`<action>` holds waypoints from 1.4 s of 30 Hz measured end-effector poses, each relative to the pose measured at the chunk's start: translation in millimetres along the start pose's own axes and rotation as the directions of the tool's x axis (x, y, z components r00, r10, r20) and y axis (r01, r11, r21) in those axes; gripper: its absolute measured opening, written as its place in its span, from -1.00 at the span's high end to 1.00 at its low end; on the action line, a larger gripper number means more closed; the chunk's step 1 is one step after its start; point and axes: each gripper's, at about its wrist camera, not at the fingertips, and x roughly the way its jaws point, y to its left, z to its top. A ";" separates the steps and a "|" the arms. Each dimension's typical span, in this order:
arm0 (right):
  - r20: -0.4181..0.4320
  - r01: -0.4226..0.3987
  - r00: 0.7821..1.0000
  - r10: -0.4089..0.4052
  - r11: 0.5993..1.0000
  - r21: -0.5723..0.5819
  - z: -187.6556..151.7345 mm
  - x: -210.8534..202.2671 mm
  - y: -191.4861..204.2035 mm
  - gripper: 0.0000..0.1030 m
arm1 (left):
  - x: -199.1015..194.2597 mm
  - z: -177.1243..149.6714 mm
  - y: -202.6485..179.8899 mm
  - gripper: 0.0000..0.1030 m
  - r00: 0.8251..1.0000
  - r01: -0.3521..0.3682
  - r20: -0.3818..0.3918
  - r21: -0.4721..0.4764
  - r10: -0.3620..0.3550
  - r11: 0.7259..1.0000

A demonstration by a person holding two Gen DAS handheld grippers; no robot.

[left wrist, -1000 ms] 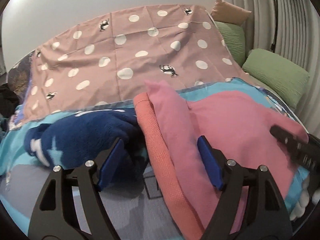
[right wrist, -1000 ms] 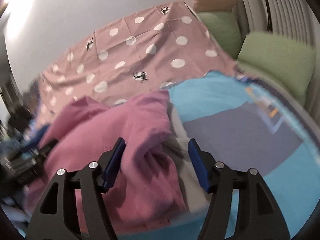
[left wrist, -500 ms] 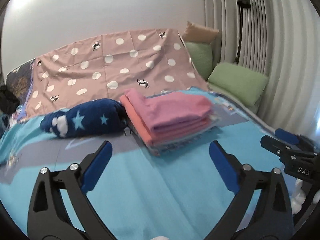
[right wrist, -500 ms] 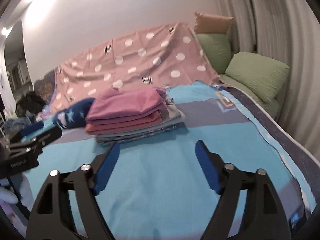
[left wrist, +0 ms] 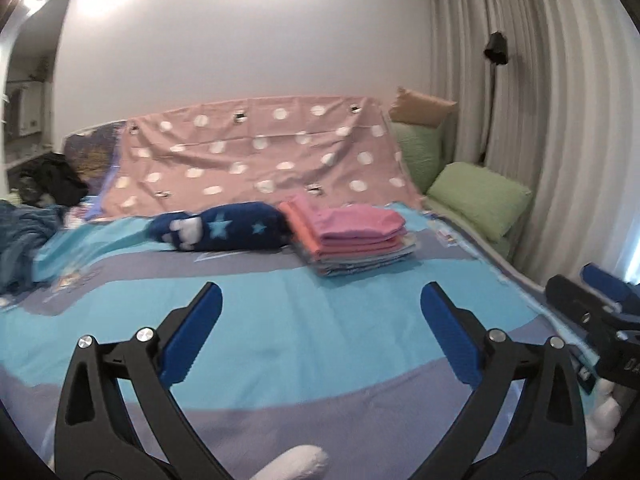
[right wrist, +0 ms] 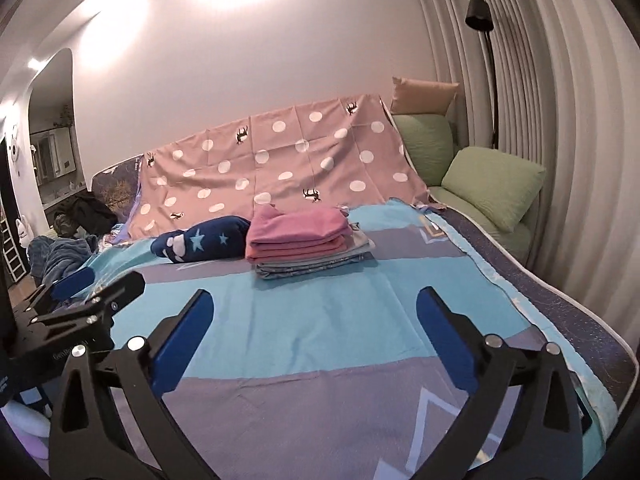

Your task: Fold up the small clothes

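The stack [left wrist: 352,240] of folded clothes lies on the bed [left wrist: 320,344], well ahead of both pairs of fingers, a little to the right of the left ones and a little to the left of the right ones [right wrist: 300,244]. A pink piece is on top, a salmon one below it, grey ones at the bottom; the edges look even. Just left of the stack, touching it, lies a navy piece [left wrist: 224,232] with stars, rolled and, I judge, not folded yet.

The left gripper [left wrist: 320,320] is wide open and holds nothing. The right gripper [right wrist: 314,320] is also wide open and empty. Both hang over bare bed, well apart from the clothes.

I judge the next step is to take the navy piece. It looks thick and soft, so it is better to pinch two corners, pull it flat onto the free area in front of the stack, and avoid pushing the stack.

No container is visible; the clothes lie directly on the bed. Green pillows [right wrist: 492,184] are far to the right.
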 end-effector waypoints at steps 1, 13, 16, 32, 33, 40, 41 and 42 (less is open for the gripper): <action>-0.003 0.000 1.000 0.000 1.000 0.003 -1.2 -4.0 2.3 -0.97 | -6.9 -1.5 -1.0 -0.96 1.000 -0.010 0.004 0.007 0.010 1.000; -0.045 0.072 0.996 -0.072 0.997 -0.001 -15.5 -22.4 23.9 -0.97 | -48.7 -18.0 17.3 -0.96 1.000 -0.002 0.005 -0.021 0.002 1.000; -0.057 0.079 0.995 -0.079 0.997 0.004 -17.9 -24.4 26.1 -0.97 | -52.9 -22.8 19.0 -0.96 1.000 0.011 0.008 -0.014 -0.011 1.000; -0.079 0.086 0.993 -0.087 0.996 -0.025 -26.3 -24.5 40.3 -0.97 | -57.6 -32.7 36.1 -0.96 0.999 0.043 0.000 -0.037 -0.043 0.998; -0.078 0.087 0.993 -0.088 0.996 -0.028 -26.2 -25.1 41.1 -0.97 | -58.3 -33.2 35.2 -0.96 0.999 0.044 0.001 -0.036 -0.044 0.998; -0.079 0.084 0.993 -0.086 0.996 -0.025 -25.9 -28.0 41.2 -0.97 | -55.7 -36.0 33.1 -0.96 0.999 0.045 -0.019 -0.025 -0.045 0.999; -0.081 0.085 0.993 -0.087 0.996 -0.026 -26.1 -28.1 41.2 -0.97 | -55.4 -36.3 33.5 -0.96 0.999 0.045 -0.020 -0.026 -0.045 0.999; -0.084 0.085 0.993 -0.087 0.996 -0.026 -26.4 -28.2 41.4 -0.97 | -55.2 -36.5 34.0 -0.96 0.999 0.043 -0.021 -0.028 -0.044 0.999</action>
